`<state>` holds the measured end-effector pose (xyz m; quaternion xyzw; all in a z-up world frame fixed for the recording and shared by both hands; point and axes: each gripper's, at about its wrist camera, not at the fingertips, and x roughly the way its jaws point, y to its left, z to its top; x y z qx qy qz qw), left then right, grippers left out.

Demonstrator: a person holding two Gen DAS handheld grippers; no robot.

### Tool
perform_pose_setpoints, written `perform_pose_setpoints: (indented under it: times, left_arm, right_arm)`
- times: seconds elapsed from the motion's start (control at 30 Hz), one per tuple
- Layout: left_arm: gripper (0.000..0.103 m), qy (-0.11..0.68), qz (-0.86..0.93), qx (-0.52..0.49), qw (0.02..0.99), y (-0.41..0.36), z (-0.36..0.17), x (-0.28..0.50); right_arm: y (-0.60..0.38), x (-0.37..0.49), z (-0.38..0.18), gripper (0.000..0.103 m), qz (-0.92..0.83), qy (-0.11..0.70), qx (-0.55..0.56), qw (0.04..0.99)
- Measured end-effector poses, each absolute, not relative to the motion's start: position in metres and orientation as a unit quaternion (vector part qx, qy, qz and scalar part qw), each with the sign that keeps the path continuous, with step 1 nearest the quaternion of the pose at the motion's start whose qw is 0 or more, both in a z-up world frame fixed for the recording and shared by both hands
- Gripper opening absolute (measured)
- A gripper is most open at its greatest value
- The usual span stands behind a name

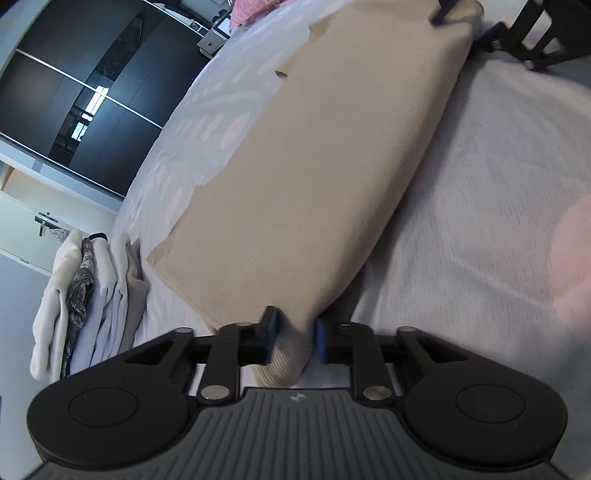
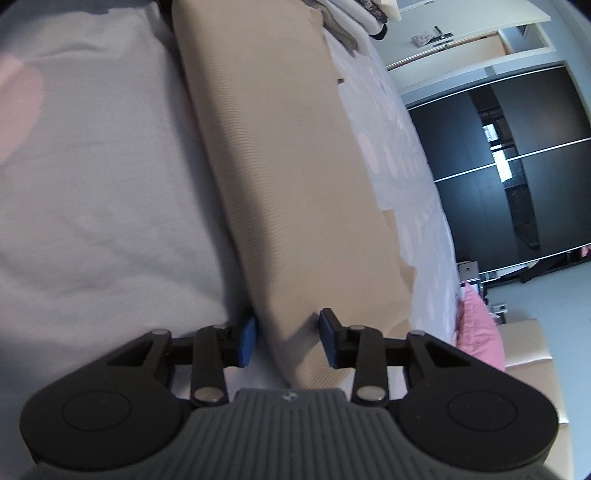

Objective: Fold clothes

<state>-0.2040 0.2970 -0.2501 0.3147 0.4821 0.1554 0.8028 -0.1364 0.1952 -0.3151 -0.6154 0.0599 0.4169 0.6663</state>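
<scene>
A pile of folded clothes (image 1: 88, 295) lay at the far left of the left wrist view, on the bed (image 1: 480, 184) with its pale patterned cover. Just right of it stretched the beige garment (image 1: 314, 166), folded into a long band across the bed. The left gripper (image 1: 294, 338) held one end of that band, jaws clenched on the ribbed edge. At the band's far end, upper right, the right gripper (image 1: 443, 13) showed. In its own view the right gripper (image 2: 288, 341) straddled the beige garment (image 2: 277, 166), blue pads (image 2: 247, 341) pressing its sides, grasping it. A dark wardrobe (image 2: 517, 166) stood to the right.
</scene>
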Motion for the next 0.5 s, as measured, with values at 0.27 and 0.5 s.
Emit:
perform_pose_setpoints:
  times: [0.27, 0.5]
  left_arm:
    - [0.005, 0.482, 0.135, 0.288, 0.816, 0.302, -0.205, -0.210]
    - [0.004, 0.493, 0.083, 0.253, 0.828, 0.291, -0.156, -0.240]
  right_arm:
    - [0.192, -0.129, -0.274, 0.007, 0.423, 0.081, -0.596, 0.677]
    - [0.172, -0.135, -0.215, 0.007, 0.456, 0.123, -0.585, 0.659]
